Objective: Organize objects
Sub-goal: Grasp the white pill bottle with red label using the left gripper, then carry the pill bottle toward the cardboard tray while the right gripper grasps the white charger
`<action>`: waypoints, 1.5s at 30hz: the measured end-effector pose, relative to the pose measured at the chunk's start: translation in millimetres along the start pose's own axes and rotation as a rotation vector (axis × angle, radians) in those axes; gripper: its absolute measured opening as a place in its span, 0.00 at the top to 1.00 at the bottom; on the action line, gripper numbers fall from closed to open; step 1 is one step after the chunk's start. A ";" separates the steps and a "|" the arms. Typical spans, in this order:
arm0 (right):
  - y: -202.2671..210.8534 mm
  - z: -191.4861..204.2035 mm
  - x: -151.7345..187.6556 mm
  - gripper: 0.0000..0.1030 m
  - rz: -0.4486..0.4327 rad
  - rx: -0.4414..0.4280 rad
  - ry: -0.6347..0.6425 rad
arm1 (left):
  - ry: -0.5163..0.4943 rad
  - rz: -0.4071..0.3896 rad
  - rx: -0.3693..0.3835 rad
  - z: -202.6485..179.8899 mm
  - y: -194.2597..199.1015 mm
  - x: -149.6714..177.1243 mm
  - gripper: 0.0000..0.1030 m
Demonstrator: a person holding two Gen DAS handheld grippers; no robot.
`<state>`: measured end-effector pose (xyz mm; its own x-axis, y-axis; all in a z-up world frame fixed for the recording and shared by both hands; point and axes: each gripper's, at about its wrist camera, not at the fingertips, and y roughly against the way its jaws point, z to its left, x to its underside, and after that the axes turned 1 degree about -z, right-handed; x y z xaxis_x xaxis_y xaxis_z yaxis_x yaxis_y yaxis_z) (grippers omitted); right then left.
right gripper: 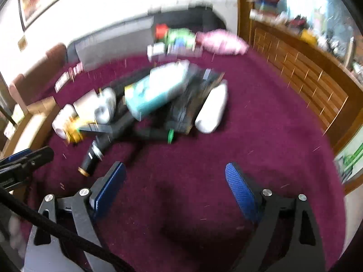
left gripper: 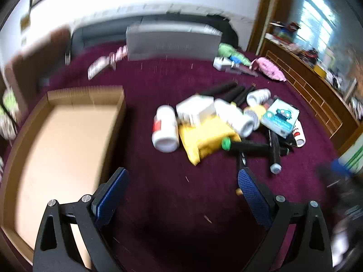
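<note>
Objects, a mixed pile (left gripper: 226, 122), lie on the maroon carpet, right of an open cardboard box (left gripper: 63, 149), nothing visible inside it. Left to right in the left wrist view: white cylindrical jar with red label (left gripper: 164, 129), likely rigid and smooth, so grip across the body; white carton (left gripper: 196, 110); yellow soft pouch (left gripper: 206, 138), likely limp, pinch at an edge; white bottle (left gripper: 236, 117); black tubes (left gripper: 249, 146), slim and probably light; teal printed box (left gripper: 280, 117), stiff, flat faces suit the pads. Blur hides finer detail. Left tool (left gripper: 182, 181): jaws wide apart, holding nothing, above bare carpet between box and pile. Right tool (right gripper: 174, 176): jaws wide apart, holding nothing, short of the pile.
</note>
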<state>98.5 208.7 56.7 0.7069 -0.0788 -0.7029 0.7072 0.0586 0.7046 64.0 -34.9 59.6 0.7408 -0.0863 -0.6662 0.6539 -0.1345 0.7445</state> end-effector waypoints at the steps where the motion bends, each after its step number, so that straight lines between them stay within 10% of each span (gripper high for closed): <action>1: 14.5 -2.9 -4.1 0.12 -0.059 0.002 -0.003 | -0.031 0.001 -0.017 -0.1 -3.3 -4.2 0.08; 3: 37.0 -7.2 -11.5 0.04 -0.170 -0.007 -0.026 | -0.072 0.030 -0.044 -1.3 -14.9 -12.4 0.08; 10: -5.5 -13.5 -4.5 0.07 -0.113 -0.001 -0.123 | 0.031 0.079 -0.086 24.4 -56.0 -34.9 0.11; 14: -15.6 -21.1 1.0 0.08 -0.100 -0.001 -0.150 | 0.070 0.136 -0.052 27.2 -81.5 -35.3 0.39; 19: -13.4 -24.6 4.4 0.08 -0.119 -0.002 -0.164 | 0.097 0.129 -0.065 28.7 -94.0 -49.8 0.41; 23: -15.2 -25.9 3.9 0.08 -0.111 -0.004 -0.167 | -0.010 0.130 -0.123 13.6 -99.5 -43.3 0.71; 27: -16.2 -25.6 4.5 0.08 -0.106 0.011 -0.168 | 0.045 0.126 -0.082 18.5 -88.2 -36.3 0.72; 37: -28.1 -22.8 6.9 0.08 -0.050 0.029 -0.139 | 0.141 -0.059 0.048 65.1 35.7 -30.0 0.72; 40: -16.8 -10.9 -5.3 0.28 -0.015 0.029 -0.056 | 0.135 -0.120 0.066 84.9 85.9 -36.5 0.71; 45: 100.9 21.5 -79.0 0.29 -0.211 -0.044 0.049 | 0.108 -0.270 0.132 97.6 171.3 -50.1 0.71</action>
<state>113.7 199.4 185.4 0.5425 -0.0450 -0.8388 0.8385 0.0894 0.5375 124.0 -149.9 216.3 0.5600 0.0744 -0.8251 0.8087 -0.2654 0.5250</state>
